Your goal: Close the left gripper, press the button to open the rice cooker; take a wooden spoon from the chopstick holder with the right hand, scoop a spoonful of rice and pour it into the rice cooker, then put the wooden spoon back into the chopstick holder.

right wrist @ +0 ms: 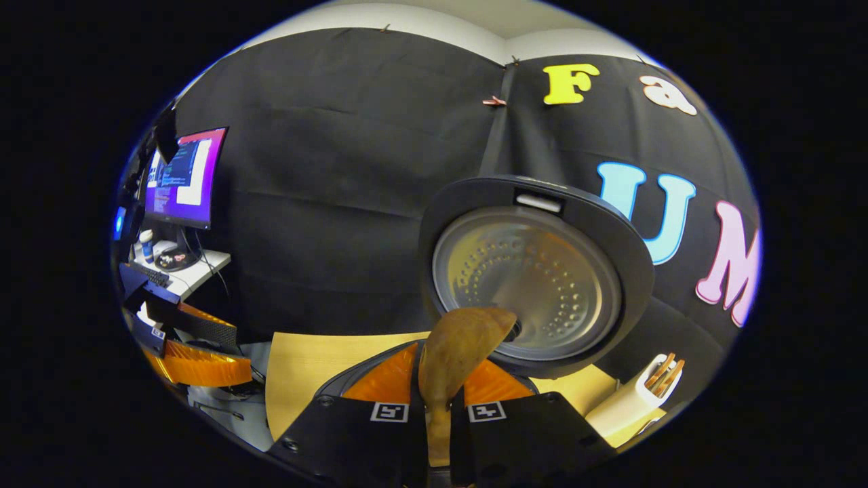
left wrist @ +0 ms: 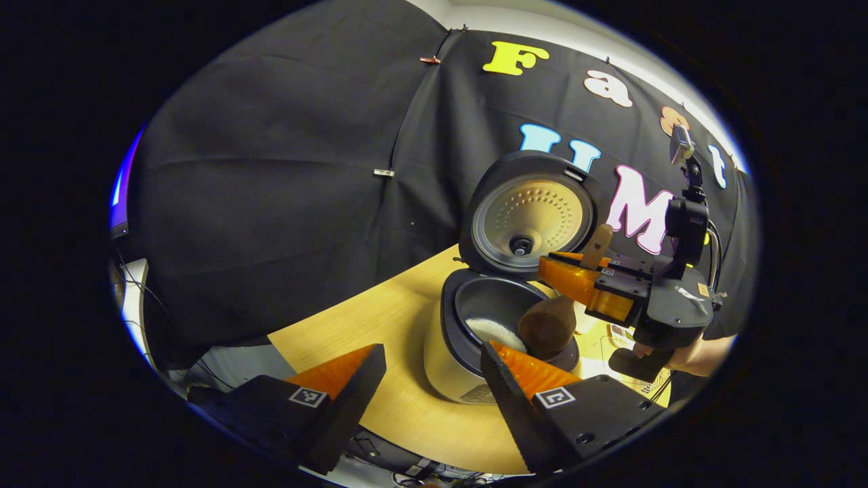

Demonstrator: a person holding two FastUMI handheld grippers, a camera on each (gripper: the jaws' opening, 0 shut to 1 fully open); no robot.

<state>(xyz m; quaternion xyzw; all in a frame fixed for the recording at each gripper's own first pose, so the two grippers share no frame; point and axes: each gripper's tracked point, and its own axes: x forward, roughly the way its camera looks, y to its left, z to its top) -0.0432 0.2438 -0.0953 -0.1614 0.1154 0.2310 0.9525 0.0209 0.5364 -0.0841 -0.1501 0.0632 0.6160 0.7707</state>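
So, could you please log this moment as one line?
rice cooker: lid open | wooden spoon: over pot, in right gripper | left gripper: open, idle | rice: in pot

The rice cooker has a smooth, slightly glossy cream plastic body and a dark matt rim. Above the rice cooker, its raised lid carries a shiny dimpled metal plate. Over the pot, the wooden spoon looks smooth and matt. Under the rice cooker, the tabletop shows pale, smooth wood grain.
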